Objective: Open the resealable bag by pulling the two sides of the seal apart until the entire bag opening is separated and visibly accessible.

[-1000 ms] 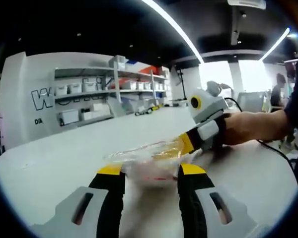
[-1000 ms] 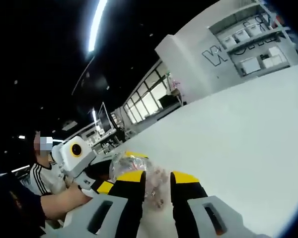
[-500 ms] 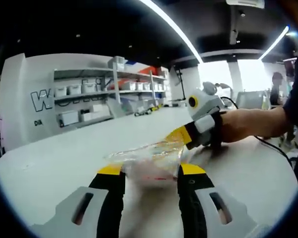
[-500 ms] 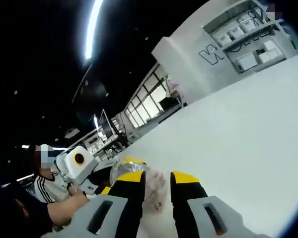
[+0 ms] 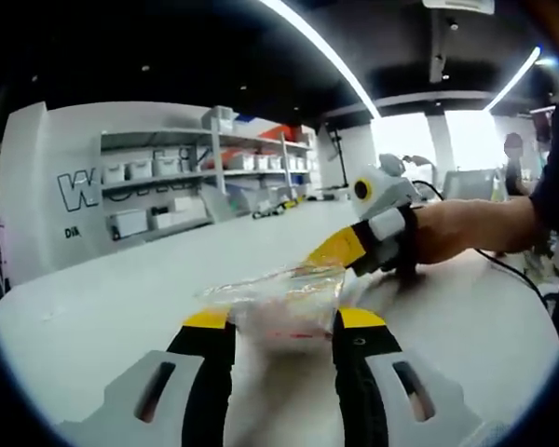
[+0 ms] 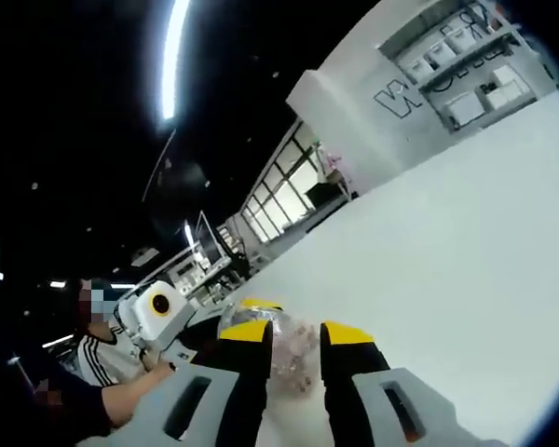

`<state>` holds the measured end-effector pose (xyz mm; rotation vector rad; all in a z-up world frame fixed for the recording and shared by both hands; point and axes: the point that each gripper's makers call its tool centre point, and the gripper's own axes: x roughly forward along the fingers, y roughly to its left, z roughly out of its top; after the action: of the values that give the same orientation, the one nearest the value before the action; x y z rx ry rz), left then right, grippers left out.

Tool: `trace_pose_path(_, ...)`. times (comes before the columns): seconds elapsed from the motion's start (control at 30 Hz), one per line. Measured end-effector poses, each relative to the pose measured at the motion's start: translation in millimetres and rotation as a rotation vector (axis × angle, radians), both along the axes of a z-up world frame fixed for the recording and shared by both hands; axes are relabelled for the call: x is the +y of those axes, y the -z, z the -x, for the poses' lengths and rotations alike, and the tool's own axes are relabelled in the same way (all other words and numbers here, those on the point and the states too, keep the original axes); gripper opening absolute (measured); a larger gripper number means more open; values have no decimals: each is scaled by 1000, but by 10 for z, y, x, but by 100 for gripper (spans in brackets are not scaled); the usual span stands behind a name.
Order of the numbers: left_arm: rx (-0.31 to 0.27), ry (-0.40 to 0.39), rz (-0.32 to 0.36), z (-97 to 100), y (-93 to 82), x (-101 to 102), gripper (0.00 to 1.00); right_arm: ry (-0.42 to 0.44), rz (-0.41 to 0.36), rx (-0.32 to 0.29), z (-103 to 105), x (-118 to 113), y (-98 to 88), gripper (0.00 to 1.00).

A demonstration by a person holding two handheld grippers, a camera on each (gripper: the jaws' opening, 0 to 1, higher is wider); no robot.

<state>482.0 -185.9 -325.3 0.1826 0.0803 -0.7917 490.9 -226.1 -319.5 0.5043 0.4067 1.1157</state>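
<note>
The clear resealable bag (image 5: 278, 300) with small items inside lies on the white table (image 5: 102, 307), its near edge between my left gripper's (image 5: 283, 319) yellow-tipped jaws, which stand wide apart. From the right, held by a person's hand (image 5: 452, 231), my right gripper (image 5: 334, 250) has its yellow tip on the bag's raised right corner. In the right gripper view the bag (image 6: 293, 346) sits in the narrow gap of my right gripper (image 6: 296, 332), jaws closed in on it. The left gripper (image 6: 158, 312) shows at the left, one tip at the bag's far edge.
The white table (image 6: 466, 242) stretches far ahead. Shelves with white boxes (image 5: 168, 186) line the back wall. A cable (image 5: 517, 284) trails on the table behind the hand. A seated person (image 6: 98, 358) is at the left in the right gripper view.
The right gripper has risen and tilted upward, lifting the bag's right corner slightly. The left gripper and the rest of the bag have stayed put.
</note>
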Motion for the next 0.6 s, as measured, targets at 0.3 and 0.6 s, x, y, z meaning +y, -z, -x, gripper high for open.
trace_pose_path(0.3,-5,1,-5,1,0,5,41,-19,-50,33,21,-26,-65,17)
trace_pose_path(0.6,-5,-1,-6,2,0,6,41,-48,-70,56,70,-17,-90,18)
